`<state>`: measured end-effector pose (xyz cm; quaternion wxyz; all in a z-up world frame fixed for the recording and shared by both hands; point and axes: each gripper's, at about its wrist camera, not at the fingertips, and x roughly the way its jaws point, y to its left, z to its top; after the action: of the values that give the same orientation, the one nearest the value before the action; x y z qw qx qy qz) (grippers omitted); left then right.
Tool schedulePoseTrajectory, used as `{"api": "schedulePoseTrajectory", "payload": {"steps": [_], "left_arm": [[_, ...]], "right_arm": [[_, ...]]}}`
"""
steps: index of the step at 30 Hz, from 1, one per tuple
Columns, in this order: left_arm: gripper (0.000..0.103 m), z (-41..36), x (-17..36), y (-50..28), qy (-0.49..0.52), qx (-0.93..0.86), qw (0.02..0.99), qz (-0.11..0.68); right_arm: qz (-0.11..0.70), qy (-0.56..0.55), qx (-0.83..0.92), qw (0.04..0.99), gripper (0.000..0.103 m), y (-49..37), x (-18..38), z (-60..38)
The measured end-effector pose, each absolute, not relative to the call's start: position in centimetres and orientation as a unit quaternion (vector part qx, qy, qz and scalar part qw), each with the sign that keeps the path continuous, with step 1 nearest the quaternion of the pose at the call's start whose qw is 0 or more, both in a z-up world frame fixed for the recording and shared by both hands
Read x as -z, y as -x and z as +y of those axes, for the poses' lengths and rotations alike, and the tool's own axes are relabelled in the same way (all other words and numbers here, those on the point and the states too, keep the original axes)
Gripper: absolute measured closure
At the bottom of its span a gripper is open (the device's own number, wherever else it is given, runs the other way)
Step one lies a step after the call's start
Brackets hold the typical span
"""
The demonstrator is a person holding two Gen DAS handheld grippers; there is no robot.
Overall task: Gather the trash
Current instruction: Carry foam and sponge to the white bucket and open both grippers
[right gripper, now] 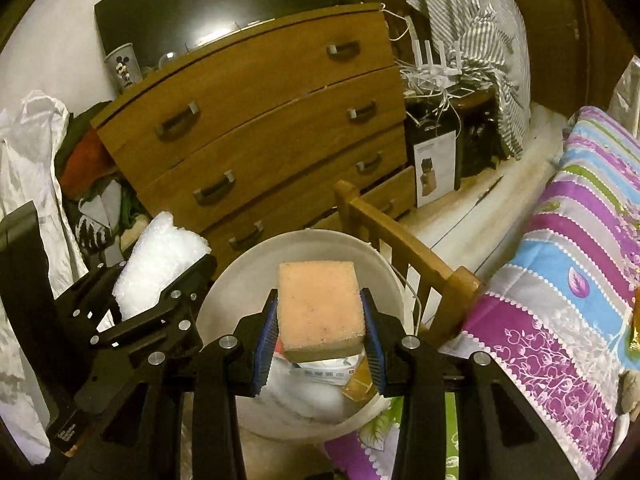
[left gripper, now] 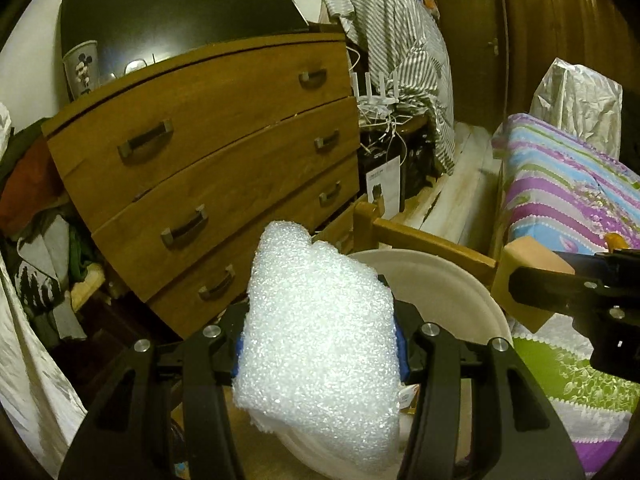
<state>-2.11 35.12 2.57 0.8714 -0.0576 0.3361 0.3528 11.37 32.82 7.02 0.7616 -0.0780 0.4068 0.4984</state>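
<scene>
Bedroom clutter; only the right view shows bin (right gripper: 224, 304) trash under sponge-gripping right tongs (right gripper: 320, 320); left tongs (left gripper: 320, 344) clamp foam (left gripper: 320, 320).

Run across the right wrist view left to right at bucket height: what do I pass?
Left gripper shut on white foam sheet → white bucket → orange sponge in the right gripper → wooden bed rail → striped floral bedspread.
</scene>
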Motion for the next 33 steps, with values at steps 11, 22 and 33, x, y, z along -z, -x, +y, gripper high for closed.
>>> {"api": "schedulePoseTrajectory", "payload": {"steps": [11,22,33], "left_arm": [[0.053,36.2,-1.2,1.9,0.066,-0.349,0.868,0.348],[0.053,36.8,-0.1,1.8,0.071,-0.343,0.865,0.358],[0.033,39.6,0.7,1.9,0.151,-0.288,0.869,0.372]], "right_arm": [[0.412,0.091,-0.499,0.757,0.063,-11.4,-5.5,34.2],[0.413,0.098,-0.498,0.756,0.063,-11.5,-4.9,34.9],[0.414,0.099,-0.499,0.755,0.035,-12.1,-4.6,35.8]]}}
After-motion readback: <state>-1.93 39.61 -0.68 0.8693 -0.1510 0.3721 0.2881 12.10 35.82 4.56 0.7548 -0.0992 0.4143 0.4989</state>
